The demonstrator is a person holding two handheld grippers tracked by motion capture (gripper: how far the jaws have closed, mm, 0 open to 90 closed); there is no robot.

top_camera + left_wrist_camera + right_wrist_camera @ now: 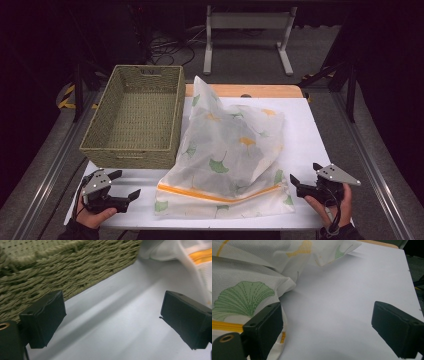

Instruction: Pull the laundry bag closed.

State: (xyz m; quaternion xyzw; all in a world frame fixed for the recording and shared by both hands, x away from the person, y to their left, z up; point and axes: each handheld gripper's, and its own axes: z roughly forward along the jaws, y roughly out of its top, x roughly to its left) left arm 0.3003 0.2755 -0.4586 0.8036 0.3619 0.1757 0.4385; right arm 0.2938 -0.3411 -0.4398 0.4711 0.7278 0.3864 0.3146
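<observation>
Nearest, at the table's (305, 125) front edge: left tongs (123, 186) and right tongs (304, 173), both spread wide with nothing between them, each in a hand. Between them, flat on the white surface, a white mesh bag (227, 150) with ginkgo-leaf print and a yellow zipper, touched by neither. Just left of the bag and behind the left tongs, a woven basket (134, 150).
</observation>
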